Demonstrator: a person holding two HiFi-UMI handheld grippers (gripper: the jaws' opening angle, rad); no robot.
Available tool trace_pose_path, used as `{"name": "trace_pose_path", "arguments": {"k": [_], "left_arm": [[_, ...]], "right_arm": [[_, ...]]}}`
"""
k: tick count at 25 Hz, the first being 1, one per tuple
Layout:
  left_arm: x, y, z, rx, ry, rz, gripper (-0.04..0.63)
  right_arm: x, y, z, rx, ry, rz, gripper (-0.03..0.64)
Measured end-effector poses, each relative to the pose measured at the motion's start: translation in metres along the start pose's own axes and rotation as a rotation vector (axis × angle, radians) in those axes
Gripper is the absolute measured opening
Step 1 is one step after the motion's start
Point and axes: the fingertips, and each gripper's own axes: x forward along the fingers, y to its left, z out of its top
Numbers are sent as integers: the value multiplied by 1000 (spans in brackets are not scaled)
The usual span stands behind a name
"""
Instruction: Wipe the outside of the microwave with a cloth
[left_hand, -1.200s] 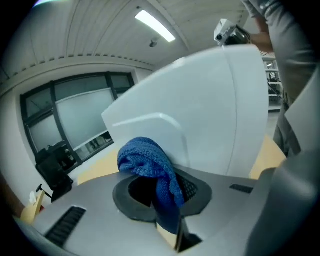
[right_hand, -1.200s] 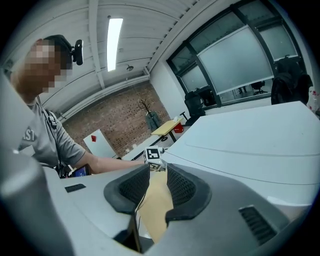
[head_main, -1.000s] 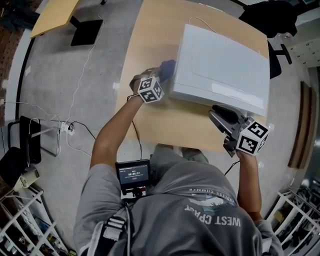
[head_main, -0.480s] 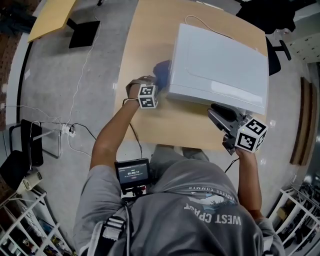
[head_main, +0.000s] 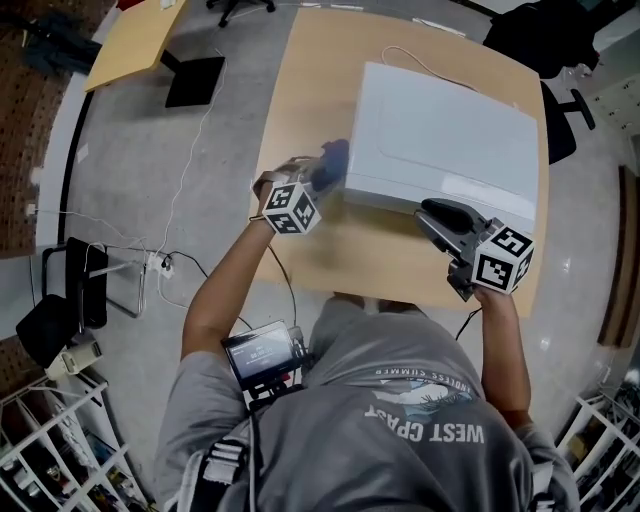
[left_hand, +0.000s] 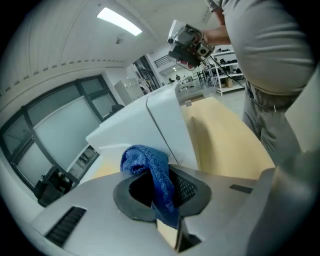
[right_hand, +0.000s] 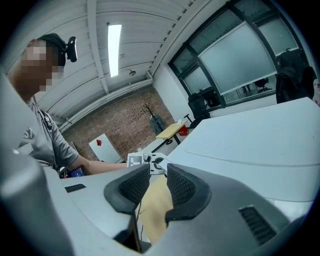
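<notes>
A white microwave (head_main: 440, 140) stands on a wooden table (head_main: 300, 90). My left gripper (head_main: 322, 172) is shut on a blue knitted cloth (head_main: 331, 162), which lies against the microwave's left side near its top edge. The left gripper view shows the cloth (left_hand: 152, 172) bunched between the pads of my left gripper (left_hand: 160, 187), with the microwave (left_hand: 130, 125) just beyond. At the microwave's front right corner, my right gripper (head_main: 432, 210) hovers. In the right gripper view its jaws (right_hand: 157, 175) stand a little apart with nothing between them, beside the microwave (right_hand: 260, 135).
A power cable (head_main: 400, 50) runs over the table behind the microwave. A second wooden table (head_main: 130, 40) stands at the upper left and a black chair (head_main: 530, 35) at the upper right. A power strip with cables (head_main: 160, 265) lies on the floor to the left.
My left gripper, holding the cloth, dipped down along the microwave's left side and has come back up near the top edge. The right gripper has stayed in place.
</notes>
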Motion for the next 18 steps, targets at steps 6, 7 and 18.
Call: {"name": "trace_pose_path", "arguments": {"k": [6,7,18], "left_arm": [[-54,28,49,-182,-160,106,58],[-66,33,58,-231,-203,128,58],[-190,52,157,-462,-595,296,58]], "right_arm": [[-8,9,9,-9,-45,42,115],[-9,12,10,-12,-57,49,115],[-66,48,51,-214,-296,74,115]]}}
